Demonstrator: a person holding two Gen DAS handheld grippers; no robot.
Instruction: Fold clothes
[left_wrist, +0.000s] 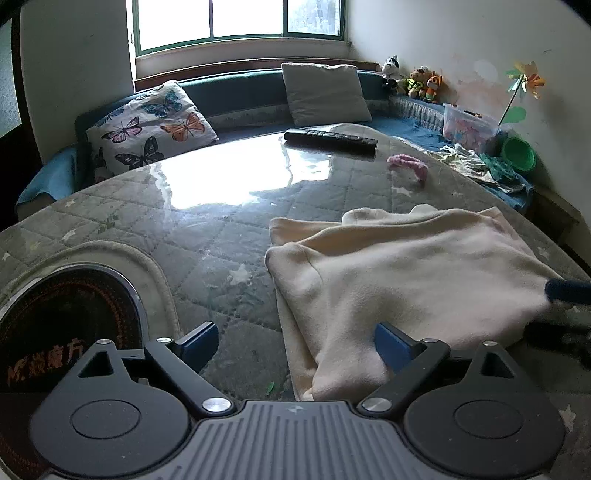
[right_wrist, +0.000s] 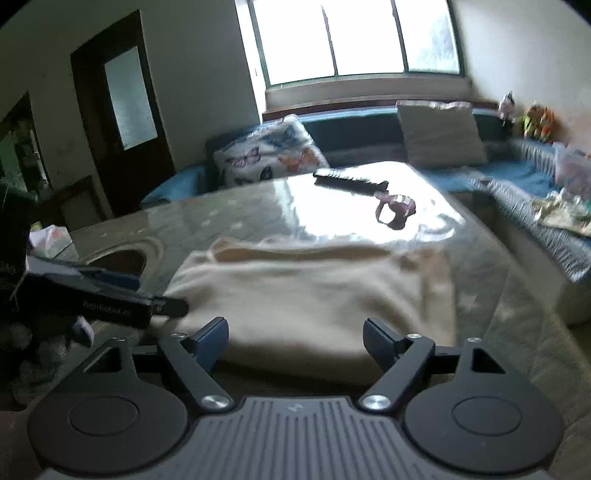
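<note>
A cream garment (left_wrist: 406, 280), folded over on itself, lies on the glass-topped quilted table (left_wrist: 192, 229). My left gripper (left_wrist: 295, 345) is open; its right finger rests against the garment's near left edge, its left finger over bare table. In the right wrist view the same garment (right_wrist: 314, 295) lies just ahead of my right gripper (right_wrist: 295, 341), which is open and empty at the garment's near edge. The left gripper's fingers (right_wrist: 166, 306) show at the left, at the garment's left corner. The right gripper's fingertip (left_wrist: 569, 290) shows at the far right of the left wrist view.
A black remote (left_wrist: 330, 140) and a pink knitted piece (left_wrist: 408, 164) lie at the far side of the table. A round inset burner (left_wrist: 70, 325) sits at the near left. A sofa with cushions (left_wrist: 153, 125), toys and a plastic box (left_wrist: 467, 127) lies behind.
</note>
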